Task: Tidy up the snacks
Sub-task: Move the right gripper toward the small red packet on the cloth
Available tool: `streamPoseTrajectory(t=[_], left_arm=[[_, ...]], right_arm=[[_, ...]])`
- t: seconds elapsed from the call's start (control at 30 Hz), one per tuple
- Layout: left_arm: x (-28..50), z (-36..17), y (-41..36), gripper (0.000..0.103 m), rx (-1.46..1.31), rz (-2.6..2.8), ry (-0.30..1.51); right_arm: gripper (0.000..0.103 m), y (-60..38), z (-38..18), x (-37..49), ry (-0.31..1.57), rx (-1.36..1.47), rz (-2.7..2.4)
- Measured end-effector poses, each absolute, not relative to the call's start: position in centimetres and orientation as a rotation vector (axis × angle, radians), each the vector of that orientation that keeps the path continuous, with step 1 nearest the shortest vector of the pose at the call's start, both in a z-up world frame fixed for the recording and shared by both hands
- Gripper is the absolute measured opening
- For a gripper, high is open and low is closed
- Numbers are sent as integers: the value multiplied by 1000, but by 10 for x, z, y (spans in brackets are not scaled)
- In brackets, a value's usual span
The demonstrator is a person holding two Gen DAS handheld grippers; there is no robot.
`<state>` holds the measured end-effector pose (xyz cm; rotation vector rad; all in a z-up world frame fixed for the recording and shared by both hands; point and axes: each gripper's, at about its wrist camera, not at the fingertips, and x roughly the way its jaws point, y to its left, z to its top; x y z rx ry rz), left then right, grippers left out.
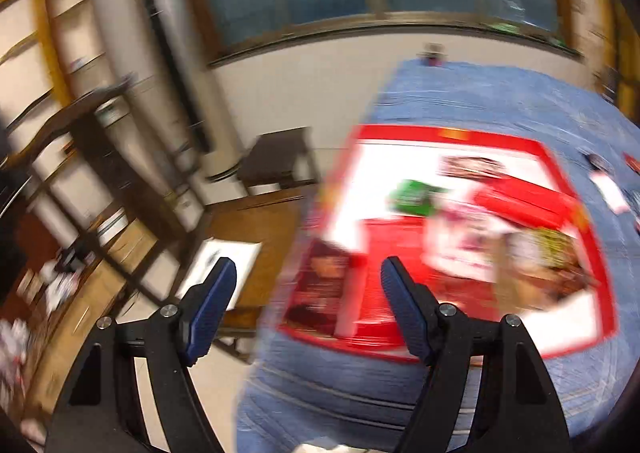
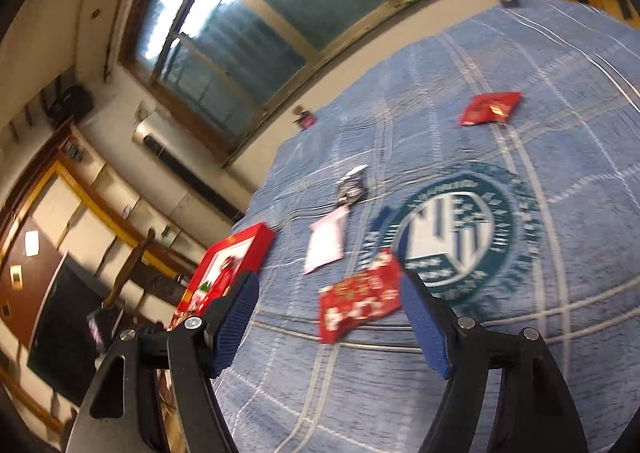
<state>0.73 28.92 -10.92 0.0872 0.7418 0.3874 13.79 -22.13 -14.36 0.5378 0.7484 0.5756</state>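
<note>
A red-rimmed box [image 1: 452, 135] lies on the blue cloth, holding several snack packets: a green one [image 1: 414, 197], a long red one [image 1: 524, 203] and a brownish one [image 1: 544, 273]. My left gripper [image 1: 308, 277] hovers open over the box's near left corner, nothing between its fingers. In the right wrist view, a red patterned packet [image 2: 360, 299] lies on the cloth just ahead of my open right gripper [image 2: 330, 285], apart from the pads. Farther off lie a white-pink packet [image 2: 326, 245], a small dark packet [image 2: 352, 187] and a red packet [image 2: 490, 108]. The box [image 2: 256, 241] sits at the left edge.
The blue checked cloth [image 2: 560, 333] with a round teal emblem [image 2: 452, 229] covers the table. To the left the table drops off toward a wooden floor, a dark stool [image 1: 280, 157], shelves and a tall white appliance [image 1: 176, 65]. A window runs along the back wall.
</note>
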Motion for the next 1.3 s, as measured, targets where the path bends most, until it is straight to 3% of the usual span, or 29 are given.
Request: streamPoseTrajectory(t=[0.43, 0.77, 1.1, 1.3], left_arm=[[10, -57, 158, 76, 79, 20, 596], [15, -105, 44, 77, 169, -316, 740], [40, -123, 58, 77, 71, -289, 842], [46, -125, 73, 77, 26, -257, 862]], right_arm=[[76, -279, -148, 155, 820, 465, 344], [76, -288, -136, 191, 876, 354, 281], [78, -259, -113, 296, 909, 171, 248], [78, -246, -130, 372, 936, 159, 169]])
